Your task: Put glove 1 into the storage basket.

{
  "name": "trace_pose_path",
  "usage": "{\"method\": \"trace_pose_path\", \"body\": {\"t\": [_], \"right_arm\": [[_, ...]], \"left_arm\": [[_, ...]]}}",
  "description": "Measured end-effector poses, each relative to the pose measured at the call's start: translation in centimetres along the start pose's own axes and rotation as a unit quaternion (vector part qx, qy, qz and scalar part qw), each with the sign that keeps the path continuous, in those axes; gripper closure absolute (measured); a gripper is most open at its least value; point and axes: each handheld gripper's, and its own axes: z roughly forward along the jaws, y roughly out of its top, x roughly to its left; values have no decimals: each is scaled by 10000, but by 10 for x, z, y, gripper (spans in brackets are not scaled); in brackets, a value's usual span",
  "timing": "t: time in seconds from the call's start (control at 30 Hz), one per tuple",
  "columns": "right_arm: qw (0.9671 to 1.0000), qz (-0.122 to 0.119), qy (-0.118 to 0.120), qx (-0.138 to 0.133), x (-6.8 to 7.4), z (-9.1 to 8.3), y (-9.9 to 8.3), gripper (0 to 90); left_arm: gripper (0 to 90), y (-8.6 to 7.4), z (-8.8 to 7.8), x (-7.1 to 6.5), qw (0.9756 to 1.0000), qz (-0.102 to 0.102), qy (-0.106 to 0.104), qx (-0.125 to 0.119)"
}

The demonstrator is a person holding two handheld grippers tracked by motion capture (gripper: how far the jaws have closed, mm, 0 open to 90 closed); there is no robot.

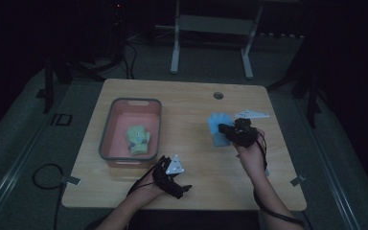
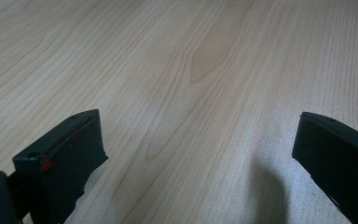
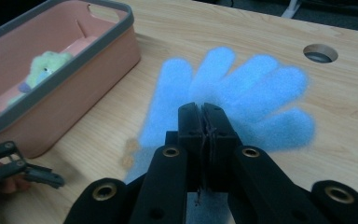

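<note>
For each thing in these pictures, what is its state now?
Blue glove: pinched by the right tool, fingers spread.
Right tool: shut on the blue glove.
Left tool: open, nothing between the jaws, over bare table.
Pink bin: upright on the table, open top.
Green glove: lying inside the pink bin.
Table: holds the bin.

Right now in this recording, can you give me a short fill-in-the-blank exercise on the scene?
1. The right gripper is shut on a fuzzy ____ glove.
2. The fuzzy green glove lies inside the pink, grey-rimmed ____.
3. The left gripper has its fingers ____ over the bare wooden table.

Missing words: blue; bin; open
</note>
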Motion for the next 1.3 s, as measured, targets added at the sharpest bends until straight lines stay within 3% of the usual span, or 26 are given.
{"method": "trace_pose_path", "body": {"t": [0.27,0.37,0.57,0.77,0.97,1.1,1.3], "right_arm": [[9996,262,50,27,17,6,-19,871],[9990,399,48,183,23,16,-34,871],[9983,409,-99,416,31,35,-57,871],[9966,506,-335,566,24,46,-70,871],[9942,625,-341,800,14,61,-83,852],[9929,707,-329,896,9,65,-89,765],[9933,647,-282,910,9,59,-84,715]], "left_arm": [[24,-1,0,-1,10000,43,4,24],[24,-1,1,-1,10000,70,13,32],[24,-2,-1,-2,10000,65,0,-6],[24,-2,-1,-2,10000,43,8,-26],[24,-2,-1,-2,10000,67,12,-14],[24,-2,-1,-2,10000,47,-31,-59],[24,-2,-1,-3,10000,87,-40,-15]]}}
